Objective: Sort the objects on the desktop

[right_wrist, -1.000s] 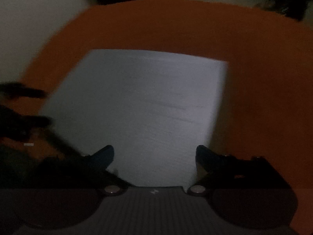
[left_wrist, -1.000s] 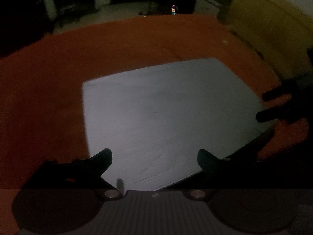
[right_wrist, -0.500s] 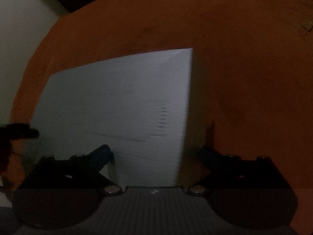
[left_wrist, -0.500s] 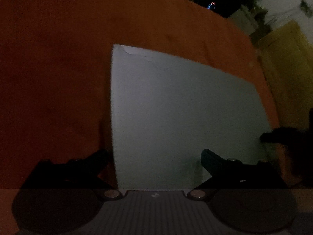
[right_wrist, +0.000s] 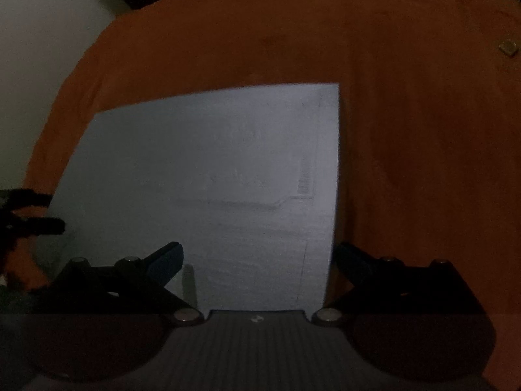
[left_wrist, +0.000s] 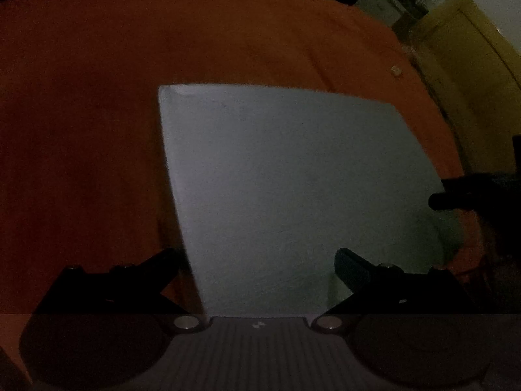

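Observation:
A white sheet of paper [left_wrist: 293, 179] lies flat on the orange tablecloth [left_wrist: 97, 114]. My left gripper [left_wrist: 257, 260] hovers open over the sheet's left edge, one finger over the cloth and the other over the paper. In the right wrist view the same sheet of paper [right_wrist: 211, 179] shows faint print near its right side. My right gripper [right_wrist: 259, 254] is open across the sheet's right edge, with nothing between its fingers. Each gripper's dark fingers show at the rim of the other's view: the right gripper [left_wrist: 456, 192] and the left gripper [right_wrist: 32, 211].
A small pale square object [left_wrist: 396, 70] lies on the cloth beyond the paper, seen again in the right wrist view as the small square object [right_wrist: 508, 47]. A yellowish cabinet [left_wrist: 472, 81] stands past the table's far right edge. A pale wall [right_wrist: 32, 49] lies to the left.
Both grippers have dropped closer to the paper and shifted outward, the left to its left edge, the right to its right edge. Their jaws stand slightly wider than a second ago.

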